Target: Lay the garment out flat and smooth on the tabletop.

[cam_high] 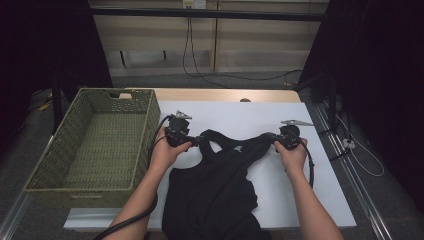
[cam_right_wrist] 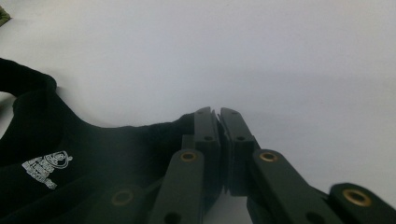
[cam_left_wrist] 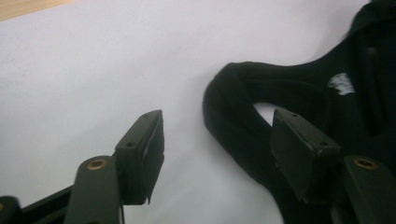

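A black tank top lies flat on the white mat, straps toward the far side. My left gripper stands open at the garment's left strap. The strap loop lies between the jaws, close to the right-hand pad, and neither pad presses on it. My right gripper holds the right strap. In the right gripper view the right gripper has its jaws together, with black fabric running in between them. A small white print shows on the cloth.
A green woven basket stands at the left of the mat with nothing in it. The wooden table edge runs behind the mat. Cables trail from both grippers toward the front. Dark curtains close off both sides.
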A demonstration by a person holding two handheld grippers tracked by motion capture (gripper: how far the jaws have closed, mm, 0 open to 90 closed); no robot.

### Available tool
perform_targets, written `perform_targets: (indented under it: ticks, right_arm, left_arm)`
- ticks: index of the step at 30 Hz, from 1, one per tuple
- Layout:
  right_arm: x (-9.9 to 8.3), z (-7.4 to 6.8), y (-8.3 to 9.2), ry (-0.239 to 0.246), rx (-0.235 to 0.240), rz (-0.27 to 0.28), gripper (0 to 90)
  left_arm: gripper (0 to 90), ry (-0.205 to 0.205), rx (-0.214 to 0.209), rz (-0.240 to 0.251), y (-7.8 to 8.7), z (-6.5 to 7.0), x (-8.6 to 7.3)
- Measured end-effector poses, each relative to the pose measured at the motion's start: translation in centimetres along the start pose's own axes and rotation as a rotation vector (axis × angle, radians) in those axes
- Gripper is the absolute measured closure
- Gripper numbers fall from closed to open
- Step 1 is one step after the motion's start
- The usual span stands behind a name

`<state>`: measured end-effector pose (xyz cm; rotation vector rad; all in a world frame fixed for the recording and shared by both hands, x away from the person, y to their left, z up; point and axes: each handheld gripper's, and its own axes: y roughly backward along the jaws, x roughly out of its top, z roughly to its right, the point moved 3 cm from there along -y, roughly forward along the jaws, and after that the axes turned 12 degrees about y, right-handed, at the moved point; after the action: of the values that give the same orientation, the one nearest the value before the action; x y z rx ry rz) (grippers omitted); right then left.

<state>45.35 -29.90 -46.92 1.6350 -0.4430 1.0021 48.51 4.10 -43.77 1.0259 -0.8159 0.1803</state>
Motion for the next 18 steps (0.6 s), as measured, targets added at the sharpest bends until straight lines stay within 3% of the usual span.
perform_targets:
  ticks: [2, 4, 5, 7, 9, 15, 18]
  right_arm:
    - [0.0, -0.1, 0.0, 0.001, 0.000, 0.000, 86.5]
    - [0.0, -0.2, 0.0, 0.003, 0.001, 0.000, 86.4]
    - [0.0, -0.3, -0.1, 0.006, 0.004, 0.000, 86.3]
    - [-0.1, -0.5, -0.2, 0.009, 0.008, -0.004, 86.4]
    - [-0.2, -0.7, -0.3, 0.013, 0.010, -0.010, 86.4]
    - [-0.1, -1.0, -0.3, 0.029, 0.011, -0.013, 86.6]
    - [0.1, -1.1, -0.4, 0.031, 0.014, -0.011, 86.7]
  left_arm:
    - [38.8, -0.005, 0.001, -0.019, -1.0, -0.3, 0.3]
    - [41.1, 0.022, -0.022, -0.025, -1.8, -0.6, 0.4]
    - [43.8, 0.025, -0.013, -0.025, -2.2, -0.8, 0.5]
    - [44.6, 0.005, 0.000, -0.033, -3.0, -1.1, 0.5]
    - [48.5, 0.014, -0.015, -0.038, -3.8, -1.1, 0.6]
    - [60.7, -0.001, -0.048, -0.075, -5.4, -0.4, 1.0]
    - [72.8, 0.002, -0.060, -0.118, -5.9, 0.3, 1.2]
